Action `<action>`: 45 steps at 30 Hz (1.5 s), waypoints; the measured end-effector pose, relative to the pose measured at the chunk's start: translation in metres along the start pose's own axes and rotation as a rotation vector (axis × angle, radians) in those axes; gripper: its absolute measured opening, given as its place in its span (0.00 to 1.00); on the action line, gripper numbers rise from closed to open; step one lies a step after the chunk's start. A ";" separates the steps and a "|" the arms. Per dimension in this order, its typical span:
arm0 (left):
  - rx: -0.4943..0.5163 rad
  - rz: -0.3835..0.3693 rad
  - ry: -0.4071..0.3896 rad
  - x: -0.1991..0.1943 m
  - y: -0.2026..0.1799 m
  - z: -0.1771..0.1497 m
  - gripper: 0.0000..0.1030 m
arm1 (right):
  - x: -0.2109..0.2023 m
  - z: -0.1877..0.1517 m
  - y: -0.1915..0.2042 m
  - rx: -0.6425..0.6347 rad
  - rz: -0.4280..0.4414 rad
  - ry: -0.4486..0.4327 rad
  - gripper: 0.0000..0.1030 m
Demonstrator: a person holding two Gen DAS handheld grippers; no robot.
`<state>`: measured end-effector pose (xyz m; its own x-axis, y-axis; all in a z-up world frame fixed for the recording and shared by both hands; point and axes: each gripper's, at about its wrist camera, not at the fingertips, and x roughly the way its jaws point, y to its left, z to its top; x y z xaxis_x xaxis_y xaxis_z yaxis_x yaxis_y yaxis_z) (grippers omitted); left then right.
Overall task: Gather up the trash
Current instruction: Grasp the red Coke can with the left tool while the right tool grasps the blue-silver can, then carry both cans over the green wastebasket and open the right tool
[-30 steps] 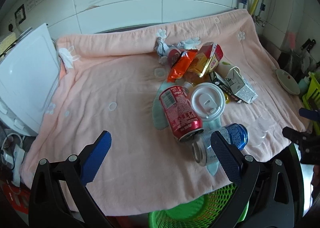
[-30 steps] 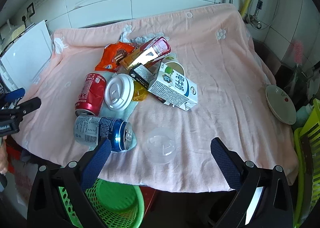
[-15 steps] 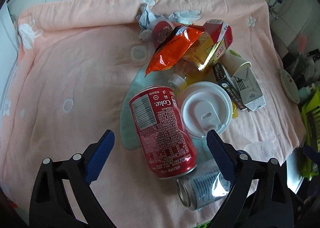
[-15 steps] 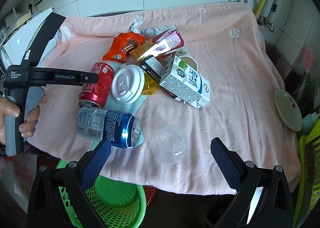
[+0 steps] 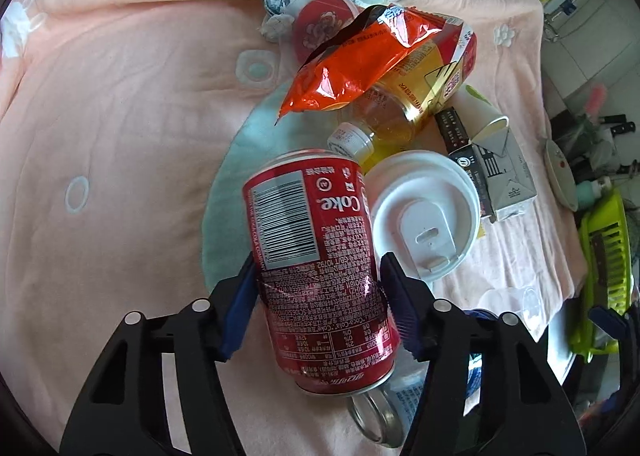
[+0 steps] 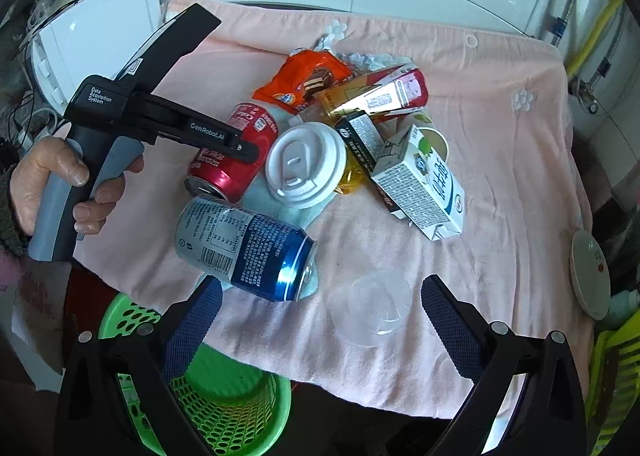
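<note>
A red cola can (image 5: 316,256) lies on its side on the pink towel (image 5: 120,116), beside a white cup lid (image 5: 424,220). My left gripper (image 5: 320,296) is closing, and its blue pads touch both sides of the can. In the right wrist view a hand holds that gripper (image 6: 248,150) over the red can (image 6: 232,160). My right gripper (image 6: 320,296) hangs open above the towel's near edge, holding nothing. A blue and silver can (image 6: 248,248) and a clear plastic cup (image 6: 372,308) lie just ahead of it.
Behind the cans lie an orange snack wrapper (image 5: 360,64), a bottle of yellow drink (image 5: 384,124), a milk carton (image 6: 424,184) and a paper cup. A green mesh basket (image 6: 224,408) stands below the towel's near edge. A white plate (image 6: 590,272) lies to the right.
My left gripper has come down and forward over the pile, and its wide-open jaws have narrowed around the red can. The right gripper shifted slightly and rolled; it stays open.
</note>
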<state>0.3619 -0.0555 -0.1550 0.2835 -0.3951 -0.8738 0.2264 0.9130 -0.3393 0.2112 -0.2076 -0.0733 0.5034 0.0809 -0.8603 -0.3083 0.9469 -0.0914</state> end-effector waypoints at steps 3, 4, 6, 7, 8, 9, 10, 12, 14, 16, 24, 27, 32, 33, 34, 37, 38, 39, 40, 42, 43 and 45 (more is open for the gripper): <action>0.026 0.003 -0.018 -0.005 0.000 -0.002 0.56 | 0.007 0.006 0.013 -0.088 0.017 0.008 0.94; 0.038 0.005 -0.027 -0.010 0.001 -0.004 0.56 | 0.011 0.008 0.018 -0.124 0.022 0.012 0.94; 0.051 0.006 -0.045 -0.019 0.002 -0.006 0.56 | 0.018 0.011 0.026 -0.186 0.034 0.018 0.94; 0.052 0.006 -0.052 -0.023 0.004 -0.007 0.56 | 0.021 0.012 0.030 -0.214 0.042 0.025 0.94; 0.049 0.003 -0.058 -0.026 0.006 -0.007 0.56 | 0.027 0.013 0.035 -0.255 0.040 0.031 0.94; 0.044 0.000 -0.064 -0.032 0.010 -0.009 0.56 | 0.031 0.014 0.040 -0.287 0.041 0.037 0.94; 0.039 0.001 -0.070 -0.035 0.014 -0.010 0.56 | 0.035 0.015 0.044 -0.317 0.053 0.047 0.94; 0.035 0.005 -0.082 -0.043 0.022 -0.012 0.56 | 0.045 0.017 0.055 -0.393 0.058 0.062 0.94; 0.026 0.007 -0.091 -0.052 0.030 -0.015 0.56 | 0.053 0.017 0.066 -0.479 0.051 0.069 0.94; 0.024 0.014 -0.100 -0.059 0.037 -0.019 0.56 | 0.061 0.017 0.076 -0.568 0.037 0.084 0.94; 0.013 0.032 -0.127 -0.084 0.056 -0.037 0.56 | 0.090 0.019 0.103 -0.752 -0.005 0.118 0.72; 0.013 0.039 -0.141 -0.092 0.058 -0.044 0.56 | 0.092 0.020 0.105 -0.754 -0.025 0.115 0.71; 0.003 0.040 -0.159 -0.105 0.060 -0.058 0.56 | 0.080 0.015 0.106 -0.697 -0.019 0.110 0.70; 0.005 0.045 -0.166 -0.108 0.059 -0.062 0.56 | 0.078 0.017 0.104 -0.675 -0.018 0.109 0.69; 0.008 0.050 -0.173 -0.111 0.057 -0.065 0.56 | 0.074 0.016 0.104 -0.657 -0.027 0.099 0.69; 0.012 0.048 -0.191 -0.121 0.052 -0.076 0.56 | 0.063 0.013 0.102 -0.590 -0.031 0.093 0.69; 0.013 0.046 -0.197 -0.125 0.050 -0.079 0.56 | 0.060 0.013 0.103 -0.573 -0.035 0.090 0.69; 0.016 0.045 -0.203 -0.128 0.048 -0.084 0.56 | 0.055 0.011 0.103 -0.555 -0.035 0.087 0.69; 0.020 0.046 -0.209 -0.132 0.046 -0.088 0.56 | 0.050 0.008 0.102 -0.531 -0.032 0.083 0.69; 0.028 0.045 -0.221 -0.140 0.041 -0.097 0.56 | 0.036 -0.002 0.104 -0.490 -0.030 0.073 0.68; 0.032 0.045 -0.226 -0.144 0.038 -0.102 0.56 | 0.031 -0.006 0.105 -0.478 -0.030 0.067 0.68; 0.034 0.046 -0.237 -0.151 0.033 -0.112 0.56 | 0.018 -0.016 0.106 -0.462 -0.029 0.055 0.68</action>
<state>0.2217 0.0457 -0.0733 0.5038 -0.3693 -0.7809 0.2385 0.9283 -0.2852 0.1748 -0.1106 -0.1070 0.4775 0.0283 -0.8782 -0.6284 0.7096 -0.3188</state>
